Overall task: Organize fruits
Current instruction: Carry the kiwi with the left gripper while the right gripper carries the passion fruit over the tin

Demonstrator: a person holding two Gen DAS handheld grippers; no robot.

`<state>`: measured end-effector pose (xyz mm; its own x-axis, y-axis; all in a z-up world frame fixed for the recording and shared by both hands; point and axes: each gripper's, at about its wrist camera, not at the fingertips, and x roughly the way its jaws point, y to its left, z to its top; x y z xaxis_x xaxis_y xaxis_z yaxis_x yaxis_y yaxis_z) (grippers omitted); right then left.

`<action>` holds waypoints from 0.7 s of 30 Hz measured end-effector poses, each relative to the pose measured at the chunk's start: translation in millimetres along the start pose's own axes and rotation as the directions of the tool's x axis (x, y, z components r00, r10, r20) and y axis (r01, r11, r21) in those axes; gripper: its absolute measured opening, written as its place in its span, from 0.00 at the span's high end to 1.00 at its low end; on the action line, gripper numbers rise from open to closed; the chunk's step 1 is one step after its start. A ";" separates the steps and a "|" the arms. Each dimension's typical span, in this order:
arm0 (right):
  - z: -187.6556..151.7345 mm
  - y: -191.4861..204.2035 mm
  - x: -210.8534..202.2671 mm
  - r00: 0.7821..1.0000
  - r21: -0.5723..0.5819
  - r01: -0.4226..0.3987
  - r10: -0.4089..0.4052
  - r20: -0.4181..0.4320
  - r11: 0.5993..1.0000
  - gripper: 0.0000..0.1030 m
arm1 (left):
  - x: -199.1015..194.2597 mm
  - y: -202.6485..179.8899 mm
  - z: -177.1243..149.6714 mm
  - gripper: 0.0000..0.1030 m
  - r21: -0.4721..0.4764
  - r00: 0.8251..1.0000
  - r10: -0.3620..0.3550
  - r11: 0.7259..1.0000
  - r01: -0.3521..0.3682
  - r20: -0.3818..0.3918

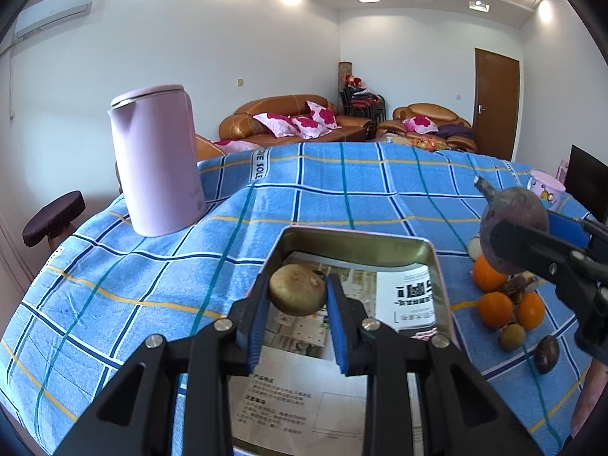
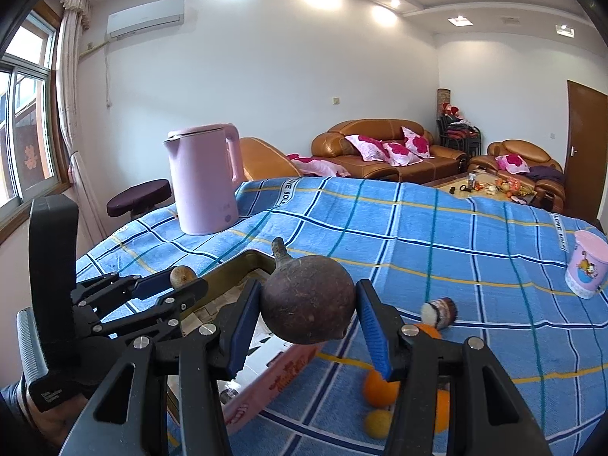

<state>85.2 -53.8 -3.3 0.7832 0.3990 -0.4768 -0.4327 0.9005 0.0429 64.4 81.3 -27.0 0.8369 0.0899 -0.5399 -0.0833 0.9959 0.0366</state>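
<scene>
My left gripper (image 1: 298, 294) is shut on a round tan-brown fruit (image 1: 297, 289) and holds it over the open metal tin (image 1: 429, 250) lined with printed paper. My right gripper (image 2: 307, 309) is shut on a dark purple-brown round fruit with a stem (image 2: 307, 300), held above the tin's right edge (image 2: 228, 269); it also shows in the left wrist view (image 1: 513, 224). Several loose fruits lie on the cloth right of the tin: oranges (image 1: 494, 309), a small greenish fruit (image 1: 513, 336) and a dark brown one (image 1: 547, 353). Oranges (image 2: 380, 387) lie under the right gripper.
A pink kettle (image 1: 159, 167) stands at the back left of the blue checked tablecloth (image 1: 342, 190). A pink cartoon cup (image 2: 587, 269) stands at the right. A small cut dark piece (image 2: 440, 311) lies near the oranges. Sofas stand behind the table.
</scene>
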 end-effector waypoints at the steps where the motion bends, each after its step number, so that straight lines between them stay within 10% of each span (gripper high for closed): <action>1: 0.0 1.7 3.2 1.000 -0.003 -0.006 0.006 -0.003 1.000 0.49 | 1.4 1.0 0.3 0.70 -0.001 1.000 0.001 1.000 -0.001 -0.003; 21: -6.0 18.7 49.2 0.996 -0.003 -0.049 0.048 -0.078 0.999 0.49 | 25.7 15.5 4.4 0.70 0.010 0.998 0.024 1.000 -0.024 -0.056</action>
<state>113.0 -18.3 -31.2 0.7242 0.4274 -0.5412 -0.4716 0.8795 0.0635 87.0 99.1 -36.6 0.8032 0.1129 -0.5849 -0.0975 0.9935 0.0580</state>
